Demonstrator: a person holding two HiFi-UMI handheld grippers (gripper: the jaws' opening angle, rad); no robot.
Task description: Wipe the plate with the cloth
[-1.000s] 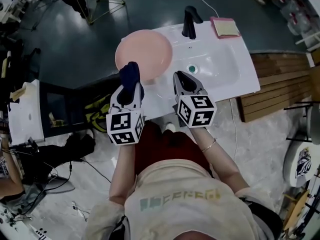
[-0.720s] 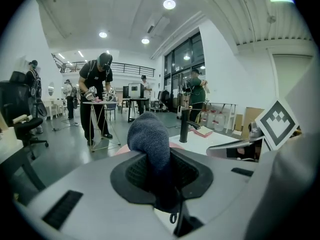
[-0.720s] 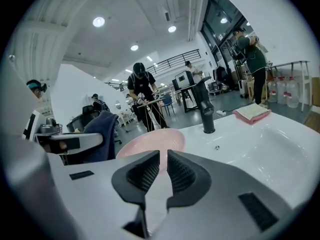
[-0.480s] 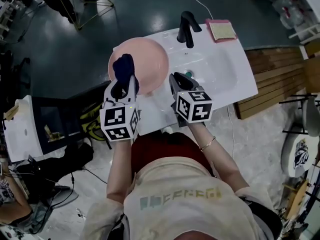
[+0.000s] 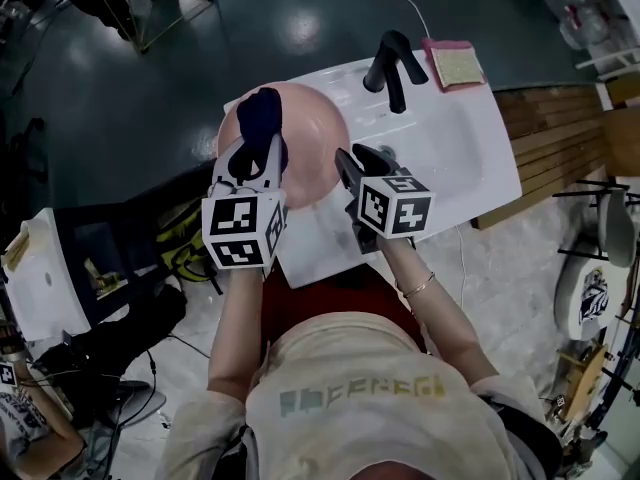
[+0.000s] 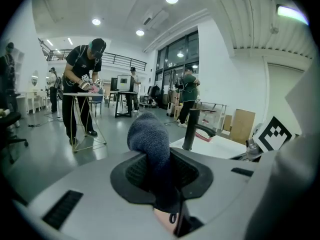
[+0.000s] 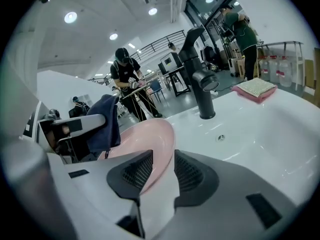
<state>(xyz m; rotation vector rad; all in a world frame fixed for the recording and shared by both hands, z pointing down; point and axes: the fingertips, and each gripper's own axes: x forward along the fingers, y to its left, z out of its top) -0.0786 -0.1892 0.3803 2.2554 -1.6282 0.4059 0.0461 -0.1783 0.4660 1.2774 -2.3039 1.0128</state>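
Navy at the left: grips a dark blue fuzzy cloth tight between the fingers of the left gripper, with a rounded wad bulging past the tips and a tail hanging below (no gap between pads and fabric). Pinches, on the other side, the near rim of a round pale pink plate between the fingers of the right gripper, closed onto that edge and seemingly holding it at a slight tilt.

From the head view: carries the wad over the plate's far-left edge, just above or barely on it (cannot tell whether touching), with the right gripper clamped at the rim on the plate's right. Holds the plate at the left end of a white moulded sink bench, partly overhanging it, with a black tap and a pink-edged yellow sponge well apart at the back.

Judged as the very start of the wiping step: cloth in hand, plate steadied, contact not plainly made. Calls next for pressing the wad onto the pink face and sweeping across it, while gripping the rim firmly enough to stop the plate twisting or slipping free.
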